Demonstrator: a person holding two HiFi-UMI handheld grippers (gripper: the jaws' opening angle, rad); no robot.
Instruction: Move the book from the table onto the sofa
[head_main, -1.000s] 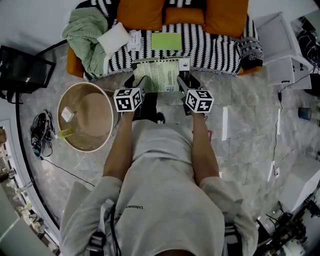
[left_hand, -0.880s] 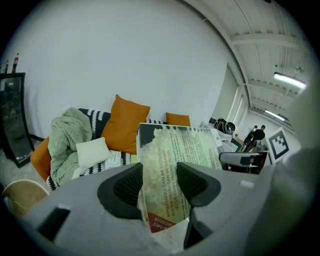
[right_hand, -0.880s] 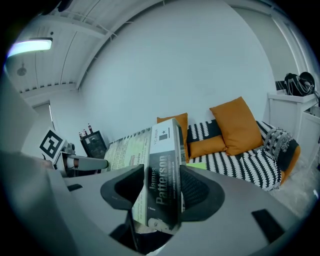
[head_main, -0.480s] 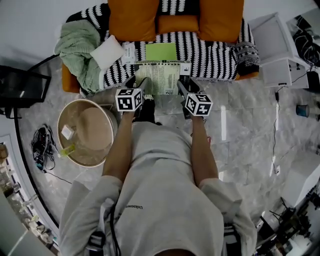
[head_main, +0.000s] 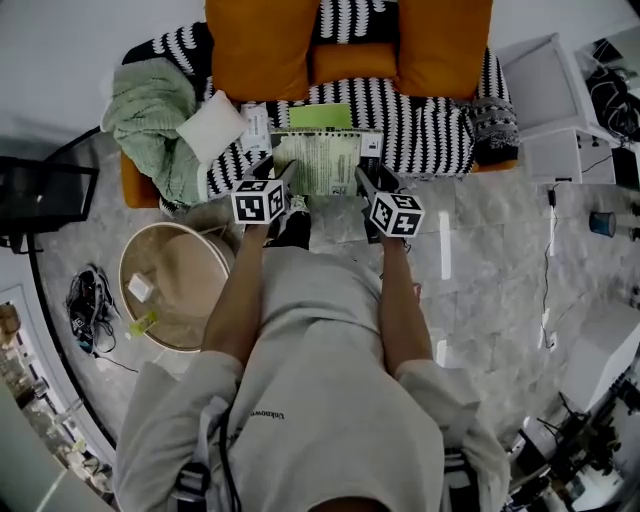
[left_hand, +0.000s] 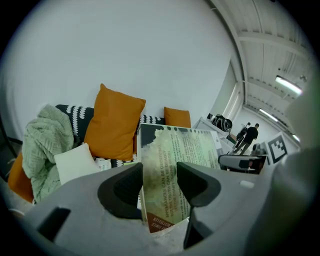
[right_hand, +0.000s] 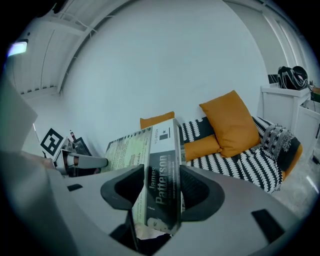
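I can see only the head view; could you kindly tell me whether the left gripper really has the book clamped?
Observer: Yes. The left gripper view shows the left gripper with its jaws pressed on the book, its printed back cover in view.
Operator: Thank you. And the right one?
Observer: The right gripper view shows the right gripper closed across the spine, which reads James Patterson.
Operator: Is anyone else nearby?
Observer: The left gripper view shows two people standing far off at the right, well away from the sofa.
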